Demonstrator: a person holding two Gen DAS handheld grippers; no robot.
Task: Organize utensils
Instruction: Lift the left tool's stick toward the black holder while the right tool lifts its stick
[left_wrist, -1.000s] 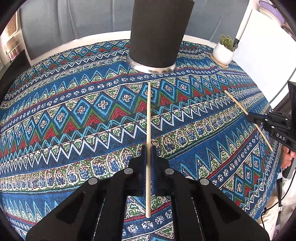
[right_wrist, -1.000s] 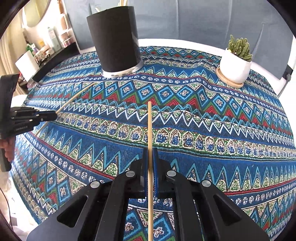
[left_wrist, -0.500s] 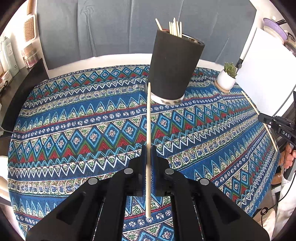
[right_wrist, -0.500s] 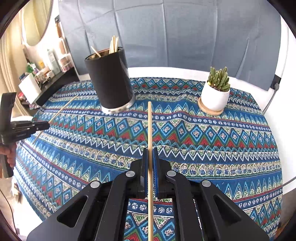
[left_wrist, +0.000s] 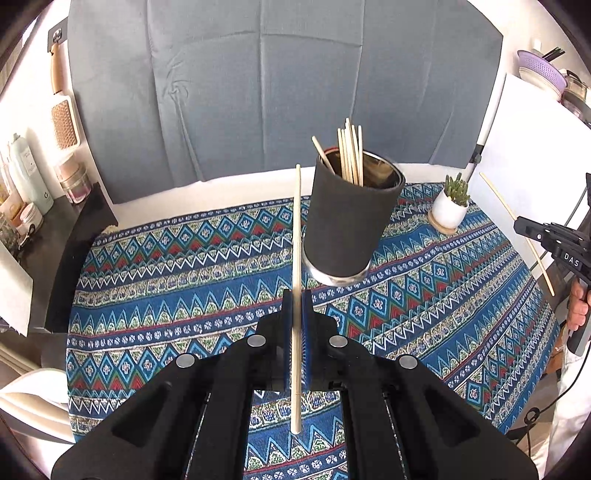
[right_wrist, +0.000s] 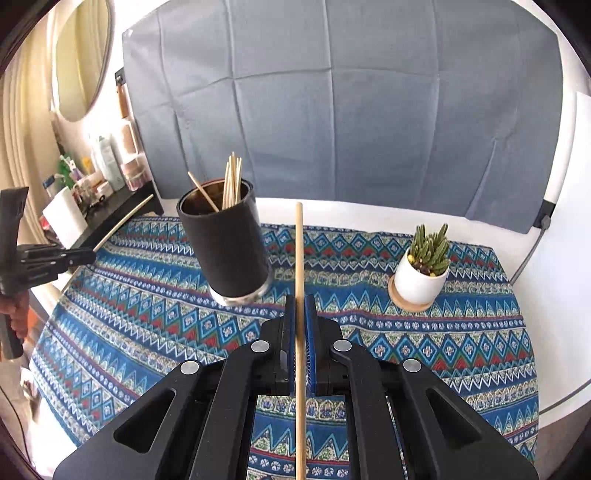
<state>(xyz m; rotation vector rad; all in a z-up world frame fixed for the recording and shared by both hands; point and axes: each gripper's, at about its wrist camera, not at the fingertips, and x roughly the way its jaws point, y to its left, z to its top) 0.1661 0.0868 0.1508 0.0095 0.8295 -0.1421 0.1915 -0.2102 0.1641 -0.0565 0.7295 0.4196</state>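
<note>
**Two sticks raised, ready for the cup**

Grey cloth hangs behind a worktop (left_wrist: 177, 291) covered in a blue patterned cloth. Seen from the left wrist, the black cup (left_wrist: 351, 221) stands on it, already holding a bunch of wooden sticks (left_wrist: 351, 155). The left hand-held gripper (left_wrist: 295, 325) is clamped tight on a chopstick (left_wrist: 296, 236), whose tip reaches just left of the cup's rim. Right of the cup stands a small potted succulent (left_wrist: 450, 206), and farther right the other gripper carries its own stick.

From the right wrist, the right hand-held gripper (right_wrist: 300, 328) is likewise closed on a second chopstick (right_wrist: 299, 251), which points just right of the cup (right_wrist: 227, 240), between it and the succulent (right_wrist: 424, 266). Both sticks are clear of the cloth.

The step in hand looks like carrying to the cup. Next, each stick likely needs tipping upright over the opening before release, clear of the sticks inside.
</note>
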